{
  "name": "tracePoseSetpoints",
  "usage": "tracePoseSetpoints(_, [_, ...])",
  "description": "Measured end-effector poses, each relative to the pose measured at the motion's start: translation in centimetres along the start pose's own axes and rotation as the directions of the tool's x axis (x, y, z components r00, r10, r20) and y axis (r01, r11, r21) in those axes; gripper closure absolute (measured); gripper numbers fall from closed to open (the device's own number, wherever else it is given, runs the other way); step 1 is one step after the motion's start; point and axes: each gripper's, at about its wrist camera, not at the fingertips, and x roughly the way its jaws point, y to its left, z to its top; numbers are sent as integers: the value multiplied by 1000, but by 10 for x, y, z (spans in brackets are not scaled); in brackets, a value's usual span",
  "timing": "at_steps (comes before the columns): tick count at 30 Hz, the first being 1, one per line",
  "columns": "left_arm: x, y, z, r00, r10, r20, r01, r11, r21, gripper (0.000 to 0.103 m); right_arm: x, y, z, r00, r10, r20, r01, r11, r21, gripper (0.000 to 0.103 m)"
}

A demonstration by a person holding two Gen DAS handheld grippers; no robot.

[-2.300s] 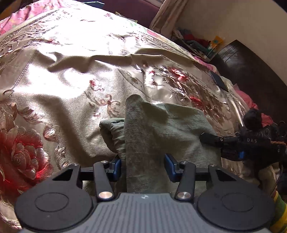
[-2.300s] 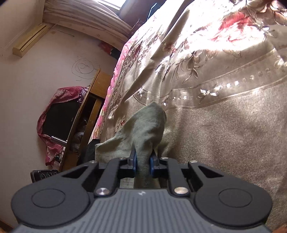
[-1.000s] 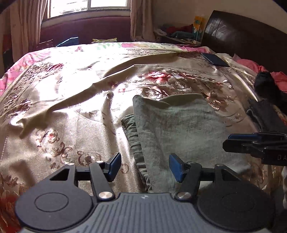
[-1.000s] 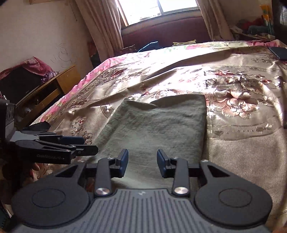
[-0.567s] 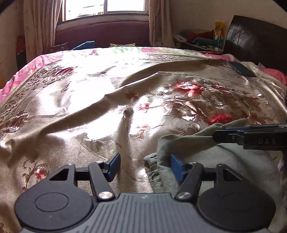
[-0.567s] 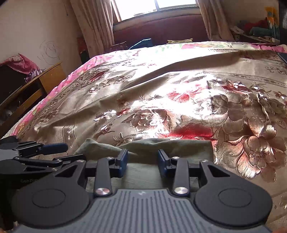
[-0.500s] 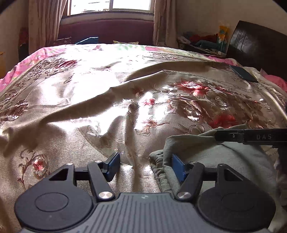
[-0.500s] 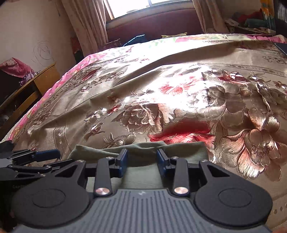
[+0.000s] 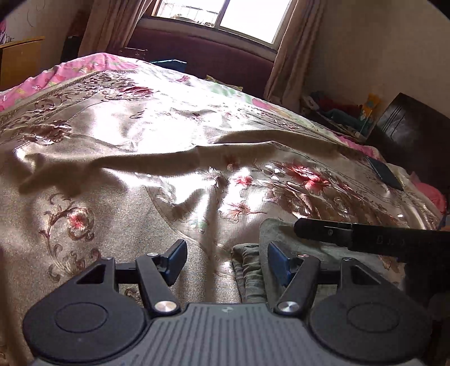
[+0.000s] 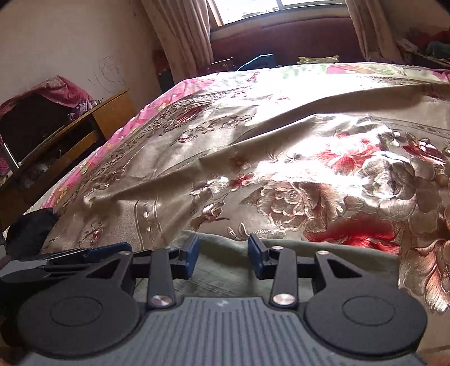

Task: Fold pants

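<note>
On the bed, step in hand: the pants (image 9: 254, 270) lay as a small olive-green bundle on the flowered bedspread (image 9: 118, 214), already doubled over, so the fold looked nearly done and this seemed a pause between folds or a final tidy.
Left gripper: the left gripper (image 9: 225, 260) stood released, jaws wide apart, nothing pinched; the bundle's gathered edge lay just inside its right finger (image 9: 277, 261), with bare bedspread ahead of the other finger.
Right gripper: the right gripper (image 10: 223, 254) was empty, its jaws opening, and the far edge of the pants (image 10: 225, 270) lay under and just beyond its fingertips; no pad pressed the cloth.
Grippers together: each showed in the other's view, the right one to the right of the left gripper and just above the cloth, the left one close at the right gripper's left side.
Next move, as a judgement: if another fold was wanted, each gripper would need to close on an edge of the bundle and carry it over evenly; otherwise pressing it flat would do.
Hidden: most of the bundle sat below both gripper bodies, so its near edge, its layers and whether the legs lined up could not be made out.
Cut off: the person's hands were out of sight.
Hard to read: glare from the window (image 9: 225, 17) washed out the middle of the bedspread.
</note>
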Motion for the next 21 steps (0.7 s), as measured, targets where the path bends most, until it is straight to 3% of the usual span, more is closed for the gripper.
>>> tracePoseSetpoints(5, [-32, 5, -19, 999, -42, 15, 43, 996, -77, 26, 33, 18, 11, 996, 6, -92, -14, 996, -87, 65])
tracePoseSetpoints(7, [-36, 0, -23, 998, -58, 11, 59, 997, -57, 26, 48, 28, 7, 989, -12, -144, -6, 992, -125, 94])
tracePoseSetpoints(8, [-35, -6, -24, 999, -49, 4, 49, 998, -24, 26, 53, 31, 6, 988, -13, -156, -6, 992, -123, 95])
tracePoseSetpoints(11, [-31, -20, -34, 999, -43, -29, 44, 997, 60, 27, 62, 42, 5, 986, -13, -168, -6, 994, -112, 97])
tracePoseSetpoints(14, [-25, -25, -41, 996, -31, -84, 38, 996, 77, 29, 63, 45, 4, 985, -3, -172, -13, 996, -94, 97])
tracePoseSetpoints(18, [-37, -26, -42, 997, -29, -70, 33, 998, 52, 34, 48, 53, 7, 992, -9, -128, -1, 997, -82, 97])
tracePoseSetpoints(19, [-42, -26, -43, 998, -30, -60, 33, 998, 46, 34, 40, 54, 10, 994, -4, -107, -4, 997, -73, 91])
tracePoseSetpoints(21, [-52, -30, -46, 998, -28, -59, 31, 998, 54, 36, 23, 55, 15, 997, 29, -78, -34, 998, -61, 91])
